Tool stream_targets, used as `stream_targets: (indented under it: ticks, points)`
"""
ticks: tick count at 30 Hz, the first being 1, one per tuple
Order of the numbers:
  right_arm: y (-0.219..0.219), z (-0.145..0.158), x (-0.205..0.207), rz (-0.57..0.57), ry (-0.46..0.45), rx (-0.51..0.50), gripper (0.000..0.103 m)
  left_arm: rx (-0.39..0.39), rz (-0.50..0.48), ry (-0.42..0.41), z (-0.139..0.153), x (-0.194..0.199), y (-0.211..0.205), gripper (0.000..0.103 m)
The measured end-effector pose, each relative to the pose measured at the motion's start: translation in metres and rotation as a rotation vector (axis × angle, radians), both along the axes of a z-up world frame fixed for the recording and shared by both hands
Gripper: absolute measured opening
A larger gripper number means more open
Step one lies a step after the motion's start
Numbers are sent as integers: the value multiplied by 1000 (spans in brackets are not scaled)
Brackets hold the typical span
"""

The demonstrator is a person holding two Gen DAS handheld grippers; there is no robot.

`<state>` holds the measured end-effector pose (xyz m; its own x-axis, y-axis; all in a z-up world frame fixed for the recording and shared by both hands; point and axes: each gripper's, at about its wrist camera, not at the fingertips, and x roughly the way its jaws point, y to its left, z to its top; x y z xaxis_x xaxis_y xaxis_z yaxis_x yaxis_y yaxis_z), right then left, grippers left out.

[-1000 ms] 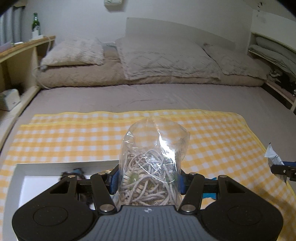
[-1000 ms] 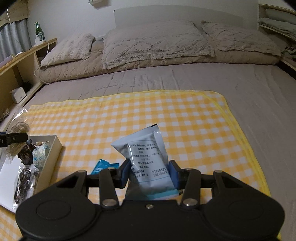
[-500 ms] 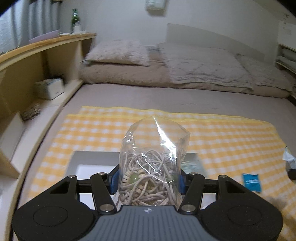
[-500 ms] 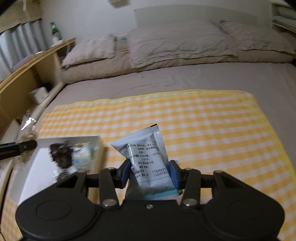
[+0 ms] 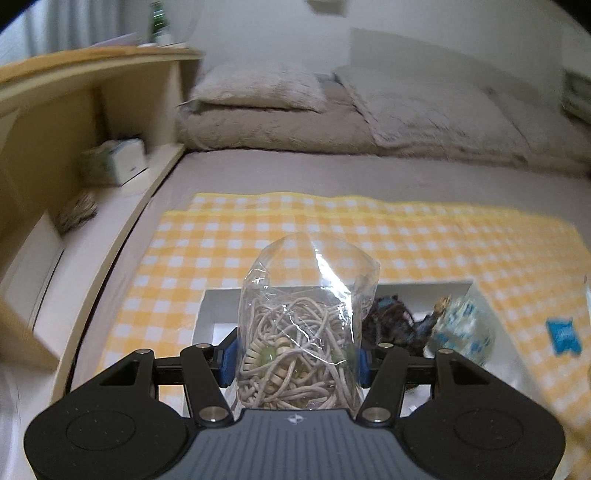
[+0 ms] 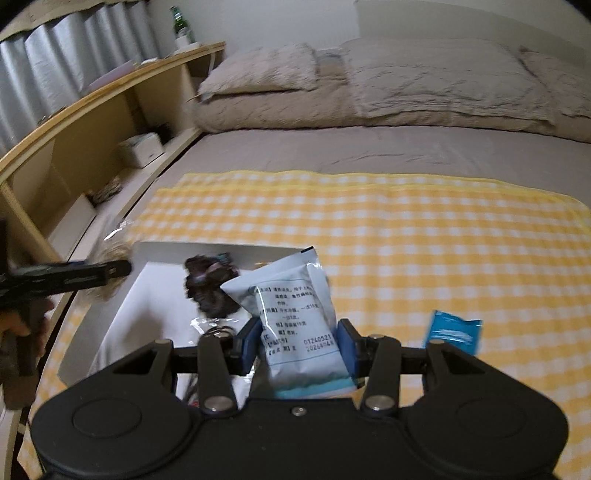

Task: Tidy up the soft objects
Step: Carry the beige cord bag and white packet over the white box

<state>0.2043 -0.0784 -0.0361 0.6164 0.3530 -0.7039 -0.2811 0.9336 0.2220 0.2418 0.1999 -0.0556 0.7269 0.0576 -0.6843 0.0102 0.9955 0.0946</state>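
My left gripper (image 5: 297, 360) is shut on a clear plastic bag of beige cords and beads (image 5: 303, 332), held above the left part of a white box (image 5: 221, 295). My right gripper (image 6: 297, 341) is shut on a pale blue printed packet (image 6: 295, 314), held over the right side of the same white box (image 6: 122, 306). The box holds a dark tangled bundle (image 5: 395, 321) (image 6: 208, 284) and a clear bag with blue print (image 5: 461, 328). A small blue sachet (image 5: 563, 336) (image 6: 452, 330) lies on the yellow checked cloth (image 6: 406, 236) to the right of the box. The left gripper shows at the left edge of the right wrist view (image 6: 66, 278).
The cloth lies on a grey bed (image 6: 332, 151) with pillows (image 6: 424, 74) at the head. A wooden shelf unit (image 5: 55, 122) runs along the left side, with a tissue box (image 5: 122, 162) and a green bottle (image 6: 181, 26) on it.
Both grippers have swung left toward the white box with their loads. The box has moved from the left edge toward the middle of both views. The sachet now lies right of both grippers.
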Motion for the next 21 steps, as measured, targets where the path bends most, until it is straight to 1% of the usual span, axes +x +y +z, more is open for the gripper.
stream_targets:
  ticks: [3, 7, 11, 13, 17, 19, 21]
  points:
    - [17, -5, 0, 50, 0, -19, 46, 74, -91, 18, -7, 7, -4, 58]
    - [28, -11, 3, 86, 10, -40, 46, 148, -208, 46, -17, 15, -8, 58]
    - [34, -18, 9, 92, 21, -54, 46, 283, -348, 86, -32, 17, -14, 58]
    - [37, -21, 12, 99, 29, -54, 46, 338, -408, 100, -39, 17, -13, 58]
    - [45, -26, 16, 128, 34, -64, 46, 383, -508, 129, -48, 18, -9, 58]
    - [49, -29, 18, 151, 34, -72, 46, 386, -553, 148, -53, 20, -9, 58]
    - [54, -33, 19, 176, 39, -76, 46, 408, -592, 154, -58, 23, -11, 58]
